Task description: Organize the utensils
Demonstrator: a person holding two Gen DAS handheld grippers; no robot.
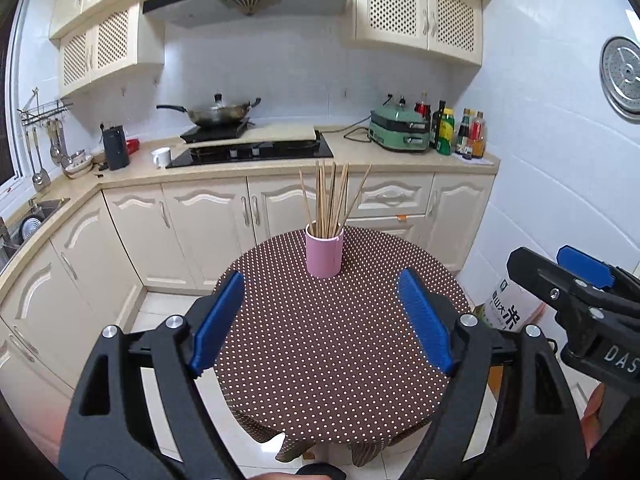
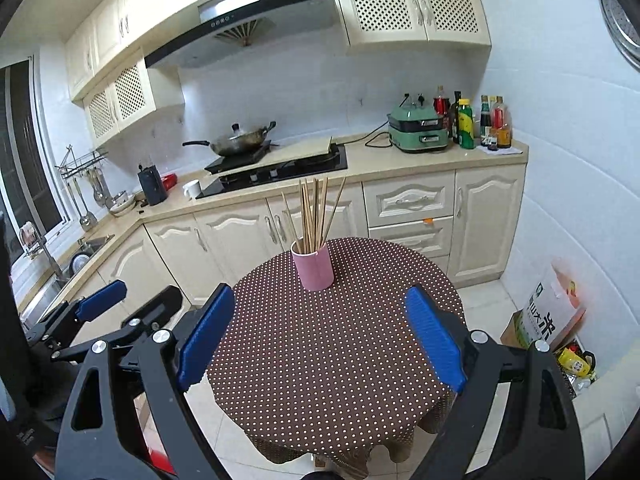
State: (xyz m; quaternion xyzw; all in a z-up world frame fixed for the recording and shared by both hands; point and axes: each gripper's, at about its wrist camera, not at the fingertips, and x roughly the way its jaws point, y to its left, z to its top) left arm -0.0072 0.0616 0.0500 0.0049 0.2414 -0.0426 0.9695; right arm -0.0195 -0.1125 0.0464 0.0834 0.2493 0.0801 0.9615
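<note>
1. Toward the far edge of the surface (image 1: 340, 340), near its middle line, stands a pink holder (image 1: 324, 254), upright. The chopsticks (image 1: 332, 200) are in it, tips down, fanning outward above the rim. The upright holder keeps them bundled and easy to reach; judged from this, the sorting looks complete or nearly so.
2. The rest of the dotted cloth, from the holder to the near edge, carries no loose utensil in either view.
3. Left tool (image 1: 320, 320): blue pads apart, nothing between them. It hangs over the near edge, aimed at the holder and well apart from it.
4. Right tool (image 2: 320, 336): blue pads likewise apart and empty, also over the near edge. It appears at the right border of the left wrist view, so the two tools sit side by side.
5. Judgement: both tools held wide and clear of the holder suits either a withdrawal or a check of the result; no contact exists that could tip the holder.
6. Beyond the surface: kitchen counter (image 2: 400, 160) with wok (image 2: 240, 140) and bottles (image 2: 468, 124), unrelated to the task.
</note>
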